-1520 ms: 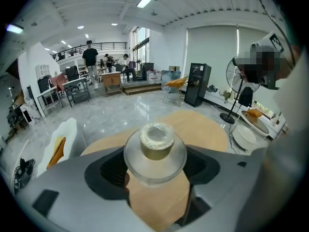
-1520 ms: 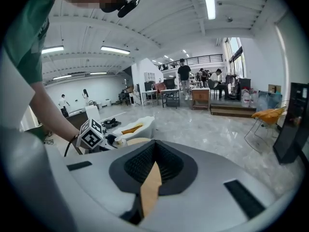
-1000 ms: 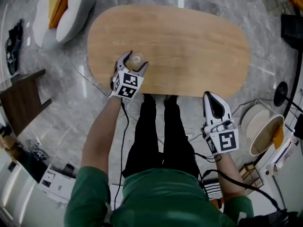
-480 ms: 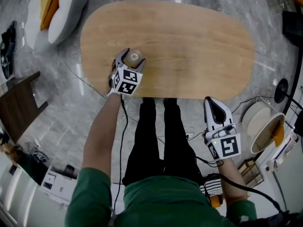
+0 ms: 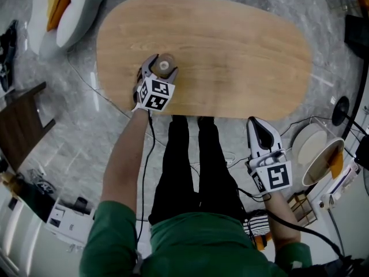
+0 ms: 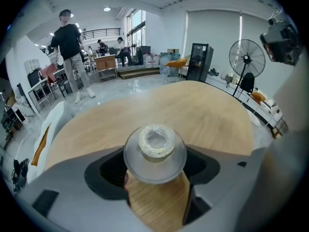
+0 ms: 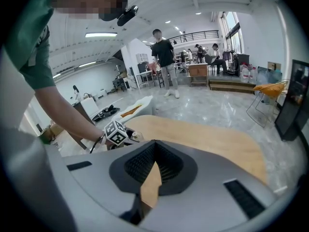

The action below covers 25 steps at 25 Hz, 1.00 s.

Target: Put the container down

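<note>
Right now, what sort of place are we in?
Probably a big open-plan office or lab rather than a home: a polished stone floor, a standing fan, and desks and people at the back, beyond an oval wooden table.

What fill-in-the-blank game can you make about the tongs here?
1. The left tongs hold the container over the wooden ___.
2. The right tongs are shut and hold ___.
3. The person's sleeves are coloured ___.

Missing words: table; nothing; green.
</note>
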Motion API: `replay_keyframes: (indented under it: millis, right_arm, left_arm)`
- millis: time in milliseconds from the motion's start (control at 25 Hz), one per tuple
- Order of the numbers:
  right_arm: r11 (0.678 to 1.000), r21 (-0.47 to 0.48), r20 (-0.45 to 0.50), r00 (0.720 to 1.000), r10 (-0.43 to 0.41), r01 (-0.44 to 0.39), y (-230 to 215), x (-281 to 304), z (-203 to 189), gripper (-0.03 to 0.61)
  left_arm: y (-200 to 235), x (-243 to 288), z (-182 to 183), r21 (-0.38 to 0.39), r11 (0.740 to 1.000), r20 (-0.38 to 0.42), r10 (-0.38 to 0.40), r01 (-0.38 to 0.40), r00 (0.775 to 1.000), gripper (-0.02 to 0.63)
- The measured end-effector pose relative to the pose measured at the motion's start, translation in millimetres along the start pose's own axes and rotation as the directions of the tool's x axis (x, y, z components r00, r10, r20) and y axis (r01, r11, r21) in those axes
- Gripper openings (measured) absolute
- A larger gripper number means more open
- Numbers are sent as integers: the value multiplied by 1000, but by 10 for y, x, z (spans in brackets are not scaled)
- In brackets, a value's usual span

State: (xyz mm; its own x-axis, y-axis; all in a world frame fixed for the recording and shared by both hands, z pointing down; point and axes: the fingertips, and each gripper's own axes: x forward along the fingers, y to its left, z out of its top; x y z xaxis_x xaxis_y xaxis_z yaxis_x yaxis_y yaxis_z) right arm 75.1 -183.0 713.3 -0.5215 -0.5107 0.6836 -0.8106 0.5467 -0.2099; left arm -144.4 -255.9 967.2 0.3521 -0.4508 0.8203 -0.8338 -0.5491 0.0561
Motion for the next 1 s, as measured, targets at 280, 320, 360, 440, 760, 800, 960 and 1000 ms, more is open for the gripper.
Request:
replay_keyframes:
  millis: [280, 320, 360, 440, 760, 800, 960, 1000]
  right_arm:
    - [1000, -6, 29, 1000, 11, -11, 59, -47, 125, 14]
    - [1000, -4, 32, 999, 12, -12, 65, -50, 127, 14]
    - [1000, -2, 34, 999, 14, -14, 71, -49, 119, 14]
    - [1000, 2, 38, 999, 18, -18, 80, -52, 114, 14]
    - [999, -35, 130, 991, 26, -21, 159, -204, 619, 14]
    - [999, -41, 143, 989, 29, -24, 186, -260, 707, 14]
    - [996, -80, 198, 979, 48, -33, 296, -505, 1120, 14]
    - [995, -93, 213, 976, 54, -35, 340, -580, 1224, 14]
  left_arm:
    - [0, -43, 32, 6, 1000, -24, 7, -7, 1000, 342]
    - [4, -53, 38, 13, 1000, -24, 12, -12, 1000, 342]
    - [9, -67, 30, 18, 1000, -26, 19, -19, 999, 344]
    - [7, -121, -1, 25, 999, -34, 32, -31, 999, 348]
    - [27, -863, 347, -106, 992, 63, 69, -62, 996, 348]
    - [-2, -1036, 422, -133, 989, 86, 75, -63, 994, 348]
    - [-161, -1770, 791, -186, 980, 180, 101, -67, 978, 348]
    - [-213, -1973, 887, -196, 978, 205, 107, -67, 973, 348]
